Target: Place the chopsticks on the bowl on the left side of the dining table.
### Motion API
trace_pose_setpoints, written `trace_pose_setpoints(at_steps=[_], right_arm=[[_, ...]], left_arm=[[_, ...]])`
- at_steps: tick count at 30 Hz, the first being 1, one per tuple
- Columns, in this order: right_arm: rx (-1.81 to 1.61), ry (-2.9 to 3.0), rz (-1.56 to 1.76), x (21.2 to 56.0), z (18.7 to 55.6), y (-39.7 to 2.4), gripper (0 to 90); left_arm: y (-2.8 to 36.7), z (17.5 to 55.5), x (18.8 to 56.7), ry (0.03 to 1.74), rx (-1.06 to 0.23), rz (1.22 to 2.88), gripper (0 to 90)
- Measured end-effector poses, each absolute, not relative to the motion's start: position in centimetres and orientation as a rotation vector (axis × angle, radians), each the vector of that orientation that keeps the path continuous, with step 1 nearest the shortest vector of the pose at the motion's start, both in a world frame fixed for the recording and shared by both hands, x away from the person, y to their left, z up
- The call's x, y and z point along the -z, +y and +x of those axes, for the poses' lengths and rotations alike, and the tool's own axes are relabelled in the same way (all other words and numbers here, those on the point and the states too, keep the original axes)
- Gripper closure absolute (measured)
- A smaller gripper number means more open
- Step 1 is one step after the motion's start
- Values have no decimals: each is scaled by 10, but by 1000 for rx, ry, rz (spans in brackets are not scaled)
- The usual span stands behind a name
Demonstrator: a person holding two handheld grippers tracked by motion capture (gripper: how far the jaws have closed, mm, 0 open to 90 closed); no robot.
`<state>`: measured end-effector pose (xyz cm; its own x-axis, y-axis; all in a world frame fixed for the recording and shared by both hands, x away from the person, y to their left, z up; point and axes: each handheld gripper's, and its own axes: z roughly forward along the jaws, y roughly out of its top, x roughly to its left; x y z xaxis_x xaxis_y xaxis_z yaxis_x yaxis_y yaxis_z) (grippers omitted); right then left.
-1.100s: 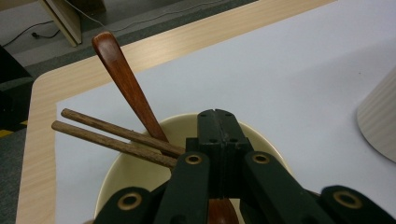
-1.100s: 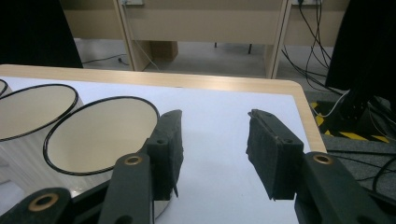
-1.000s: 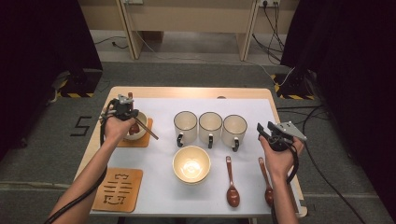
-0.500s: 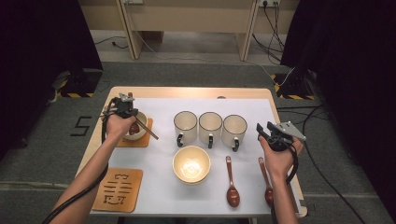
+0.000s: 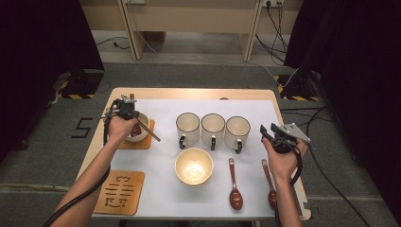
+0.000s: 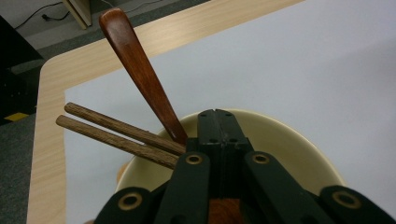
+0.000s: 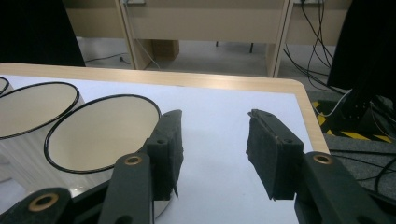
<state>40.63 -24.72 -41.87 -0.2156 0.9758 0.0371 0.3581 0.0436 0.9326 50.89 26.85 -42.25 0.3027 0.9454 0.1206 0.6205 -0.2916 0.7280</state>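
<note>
Holding the spoon (image 6: 140,70) low on its handle, your left claw (image 5: 126,109) is clenched over the bowl (image 6: 299,149) at the far left of the counter (image 5: 246,94). The spoon's bowl end sits inside; its handle slants up and away beyond the claw, beside the chopsticks (image 6: 112,133) across the rim. Your right claw (image 7: 212,154) hangs released near the mugs (image 5: 213,127), well apart. Nothing has visibly shifted since the earlier frames.

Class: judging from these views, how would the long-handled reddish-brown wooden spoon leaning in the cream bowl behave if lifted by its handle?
The reddish-brown wooden spoon looks rigid and probably light. Its glossy finish may slip between pads. Leaning on the cream bowl rim, it would likely pivot or slide.
</note>
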Motion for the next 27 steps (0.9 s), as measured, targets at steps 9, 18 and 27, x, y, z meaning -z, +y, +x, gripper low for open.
trace_pose_setpoints(at_steps=[9,18,27], right_arm=[[-1166,1658,1361,419,406,-247,552],[-1163,1661,1358,419,406,-247,553],[-1164,1661,1361,419,407,-246,553]], left_arm=[[269,509,425,1421,-752,2009,893],[271,508,426,1468,-749,2016,894],[274,506,428,1525,-727,2020,893]])
